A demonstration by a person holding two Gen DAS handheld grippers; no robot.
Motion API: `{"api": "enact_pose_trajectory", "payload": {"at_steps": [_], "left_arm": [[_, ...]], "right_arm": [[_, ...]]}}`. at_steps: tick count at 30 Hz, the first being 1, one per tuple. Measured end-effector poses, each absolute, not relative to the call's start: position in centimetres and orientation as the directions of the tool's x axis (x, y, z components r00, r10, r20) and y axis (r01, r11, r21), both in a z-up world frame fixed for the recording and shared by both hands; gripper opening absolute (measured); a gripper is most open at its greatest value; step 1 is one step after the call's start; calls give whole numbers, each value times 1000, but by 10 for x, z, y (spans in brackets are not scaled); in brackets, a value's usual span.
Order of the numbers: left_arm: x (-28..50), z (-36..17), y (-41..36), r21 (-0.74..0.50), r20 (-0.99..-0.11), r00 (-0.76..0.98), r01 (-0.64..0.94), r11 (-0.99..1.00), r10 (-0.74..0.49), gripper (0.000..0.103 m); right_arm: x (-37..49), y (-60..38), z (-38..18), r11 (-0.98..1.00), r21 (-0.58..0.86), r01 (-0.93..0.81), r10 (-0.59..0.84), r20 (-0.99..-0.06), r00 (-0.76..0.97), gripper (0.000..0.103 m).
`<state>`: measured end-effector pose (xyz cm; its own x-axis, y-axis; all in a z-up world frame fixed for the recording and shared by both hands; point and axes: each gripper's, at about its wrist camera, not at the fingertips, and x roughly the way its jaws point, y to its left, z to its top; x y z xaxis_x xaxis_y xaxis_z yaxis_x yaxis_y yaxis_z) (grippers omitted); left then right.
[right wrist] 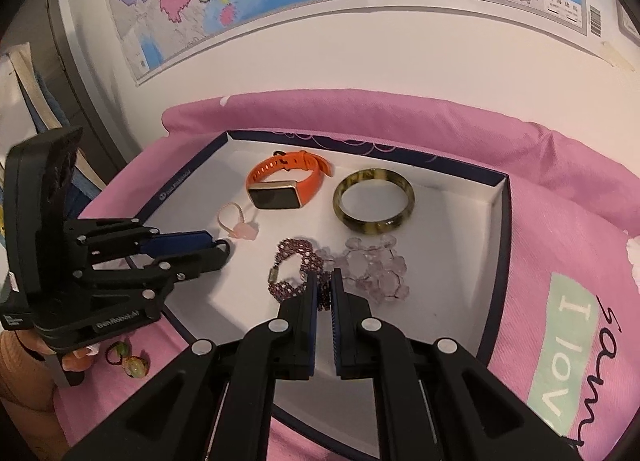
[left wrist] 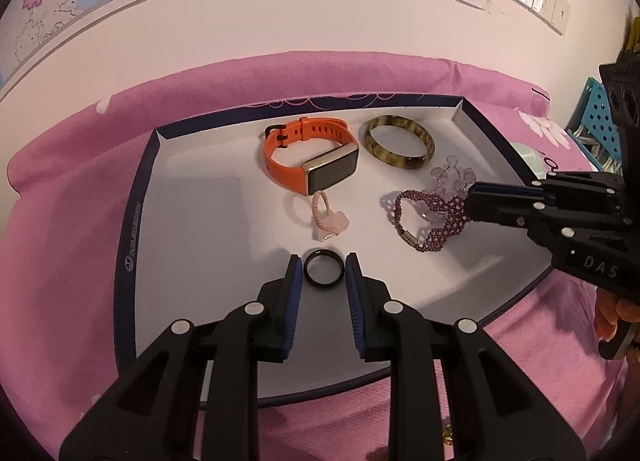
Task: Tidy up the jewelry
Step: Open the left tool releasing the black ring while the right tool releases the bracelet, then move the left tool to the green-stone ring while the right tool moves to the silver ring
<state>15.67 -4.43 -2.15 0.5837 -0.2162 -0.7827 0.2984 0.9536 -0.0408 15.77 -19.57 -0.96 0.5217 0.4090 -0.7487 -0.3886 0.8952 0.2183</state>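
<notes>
Item: black ring (left wrist: 323, 267), lying flat on the floor of the white tray (left wrist: 192, 221), near its front edge. It is being straddled by the left gripper (left wrist: 323, 273); the jaws are standing slightly spread, one pad to each side, and no clear contact is being shown.

Item: purple beaded bracelet (right wrist: 298, 273), lying mid-tray. It is being pinched at its near side by the right gripper (right wrist: 325, 293), the jaws pressed almost together on the beadwork.

Risks, as judged: the ring is likely being pushed along the smooth floor if one pad arrives first. The limp bracelet is being gripped by few beads and may slip or sag; the clear bead bracelet (right wrist: 376, 271), touching it, may be dragged along.

Surroundings: orange smartwatch (left wrist: 310, 159), mottled bangle (left wrist: 399, 143) and pink charm ring (left wrist: 326, 217) are occupying the tray behind. The pink cloth (left wrist: 64, 241) is lying beneath. Two beaded pieces (right wrist: 128, 359) are resting outside the tray.
</notes>
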Motion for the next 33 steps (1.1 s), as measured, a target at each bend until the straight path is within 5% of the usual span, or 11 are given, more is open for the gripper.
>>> {"api": "enact_pose_trajectory", "payload": {"at_steps": [10, 23, 28, 33], "left_arm": [[142, -9, -40, -35, -751, 627, 278, 960, -209, 55], [86, 19, -15, -21, -669, 718, 242, 970, -193, 68], [63, 19, 1, -21, -658, 729, 235, 972, -190, 69], [44, 14, 12, -27, -658, 727, 237, 971, -196, 69]], "right_arm": [[144, -203, -8, 914, 205, -351, 380, -737, 559, 24], [99, -202, 17, 913, 197, -356, 390, -672, 629, 65], [73, -194, 26, 908, 166, -384, 394, -646, 653, 88], [51, -181, 29, 892, 144, -428, 413, -646, 643, 92]]}}
